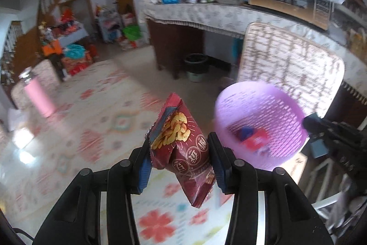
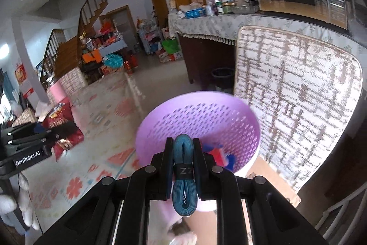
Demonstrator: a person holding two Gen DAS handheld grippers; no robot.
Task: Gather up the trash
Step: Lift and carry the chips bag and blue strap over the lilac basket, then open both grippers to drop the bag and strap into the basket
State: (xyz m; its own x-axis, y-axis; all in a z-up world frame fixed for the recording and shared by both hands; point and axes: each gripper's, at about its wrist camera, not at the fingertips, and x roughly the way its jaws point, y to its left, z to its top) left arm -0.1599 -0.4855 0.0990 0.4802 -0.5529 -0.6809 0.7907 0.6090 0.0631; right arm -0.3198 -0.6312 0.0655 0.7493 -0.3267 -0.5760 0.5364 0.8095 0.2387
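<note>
Red and blue litter (image 1: 253, 138) in purple basket (image 1: 286, 111) blurred, unidentifiable

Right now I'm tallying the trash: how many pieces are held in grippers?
2. A red snack bag in the left hand-held gripper, a folded blue strap in the right hand-held gripper. More lies in the purple basket.

Both grippers are matte black plastic. The left gripper (image 1: 180, 162) has blue ribbed finger pads (image 1: 145, 168) and round grey pivot pins; its side, at centre left of the right view, reads "GenRobot.AI". The right gripper (image 2: 182, 164) matches.
</note>
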